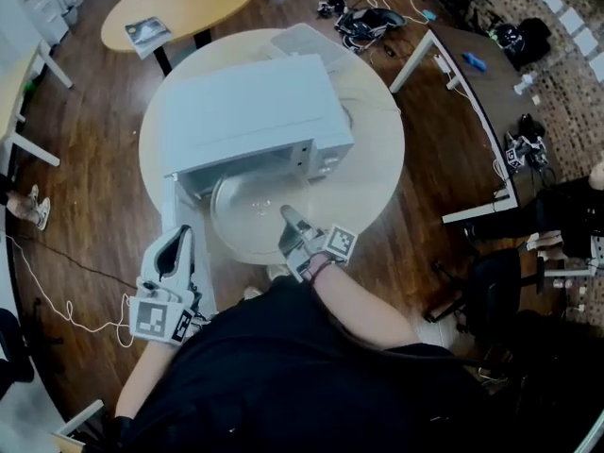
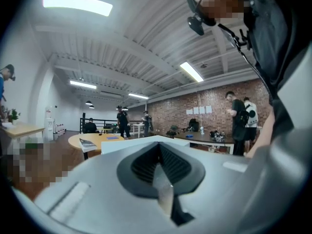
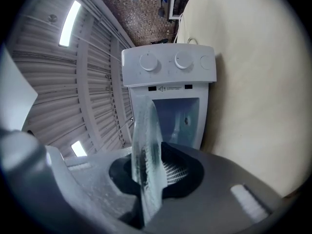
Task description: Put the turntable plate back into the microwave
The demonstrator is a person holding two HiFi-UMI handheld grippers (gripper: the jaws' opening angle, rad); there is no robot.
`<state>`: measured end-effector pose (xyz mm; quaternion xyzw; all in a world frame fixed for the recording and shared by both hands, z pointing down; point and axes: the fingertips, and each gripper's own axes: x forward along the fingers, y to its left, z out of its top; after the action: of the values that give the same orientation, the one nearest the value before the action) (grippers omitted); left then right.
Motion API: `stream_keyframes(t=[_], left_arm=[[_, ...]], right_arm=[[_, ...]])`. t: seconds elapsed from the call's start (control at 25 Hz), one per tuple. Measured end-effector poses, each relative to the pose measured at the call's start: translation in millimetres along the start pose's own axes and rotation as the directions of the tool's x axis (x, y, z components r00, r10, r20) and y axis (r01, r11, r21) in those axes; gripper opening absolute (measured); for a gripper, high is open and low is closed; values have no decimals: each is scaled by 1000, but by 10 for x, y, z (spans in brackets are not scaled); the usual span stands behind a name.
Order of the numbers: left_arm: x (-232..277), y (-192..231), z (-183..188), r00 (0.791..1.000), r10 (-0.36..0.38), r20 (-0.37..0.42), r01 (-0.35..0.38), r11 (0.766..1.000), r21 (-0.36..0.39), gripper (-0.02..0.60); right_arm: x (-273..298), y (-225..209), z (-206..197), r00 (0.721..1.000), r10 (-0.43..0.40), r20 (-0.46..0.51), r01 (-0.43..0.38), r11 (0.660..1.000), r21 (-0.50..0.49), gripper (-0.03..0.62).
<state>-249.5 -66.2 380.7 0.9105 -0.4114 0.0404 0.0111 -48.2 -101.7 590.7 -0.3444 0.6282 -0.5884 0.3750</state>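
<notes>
W/ right claw (image 1: pixel 287 215) pinching turntable plate (image 1: pixel 243 217) rim, left claw (image 1: pixel 178 245) shut & empty, hold plate level, slide straight into microwave (image 1: pixel 247 111) w/o clipping opening.

In the head view the far rim of the turntable plate (image 1: pixel 250 220) runs under the top of the microwave (image 1: pixel 250 111). The cavity is hidden there, and how far the glass reaches inside cannot be told. The person's dark torso (image 1: pixel 283 376) covers the near edge of the round table (image 1: pixel 373 159). The right gripper (image 1: pixel 288 215) covers the plate's near right rim.

In the right gripper view the plate stands edge-on and blurred, masking the left of the cavity. The print under the knobs (image 3: pixel 148 61) is too small to read.

In the left gripper view the left gripper (image 2: pixel 159 152) fills the near half with its own body, hiding all of the microwave but its top edge.
</notes>
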Motion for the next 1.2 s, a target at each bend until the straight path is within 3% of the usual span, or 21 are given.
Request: stream_keyframes(t=[0.12, 0.32, 1.2], left_arm=[[128, -37, -59, 1000, -9, 3, 9, 1000, -15, 6], [166, -165, 5, 999, -36, 2, 36, 999, 21, 6], [131, -92, 23, 997, 72, -16, -71, 997, 40, 6]], right_arm=[[40, -27, 82, 1000, -16, 3, 16, 1000, 27, 35], [60, -77, 106, 1000, -18, -3, 18, 999, 30, 35], [392, -206, 290, 999, -14, -52, 17, 998, 58, 35]])
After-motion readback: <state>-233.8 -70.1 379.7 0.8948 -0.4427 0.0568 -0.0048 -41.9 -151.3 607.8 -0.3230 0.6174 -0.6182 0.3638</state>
